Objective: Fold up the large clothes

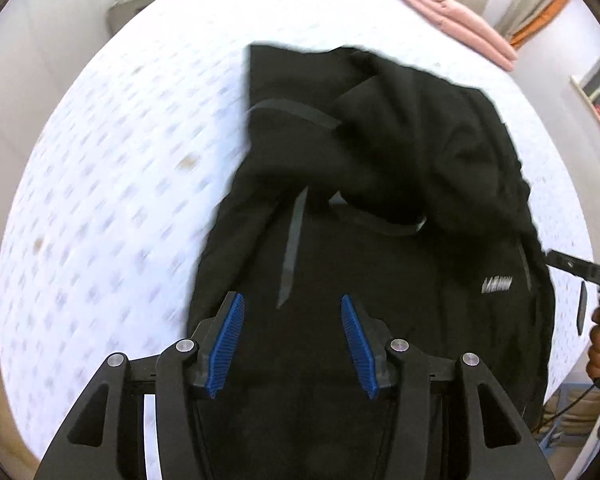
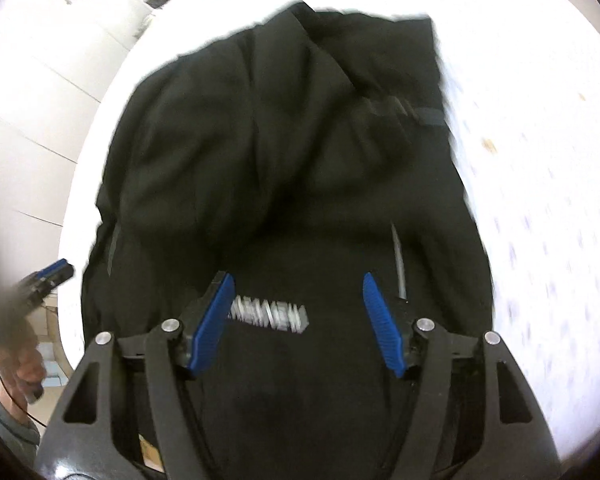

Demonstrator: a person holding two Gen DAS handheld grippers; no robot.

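Note:
A large black jacket with grey zip strips and a small white logo lies partly folded on a white patterned bed. My left gripper is open and empty above the jacket's near part. My right gripper is open and empty above the logo on the same jacket. The right gripper shows at the right edge of the left wrist view. The left gripper shows at the left edge of the right wrist view.
A folded pink cloth lies at the far edge of the bed. A bedside stand is at the far left. White cupboard doors stand beside the bed.

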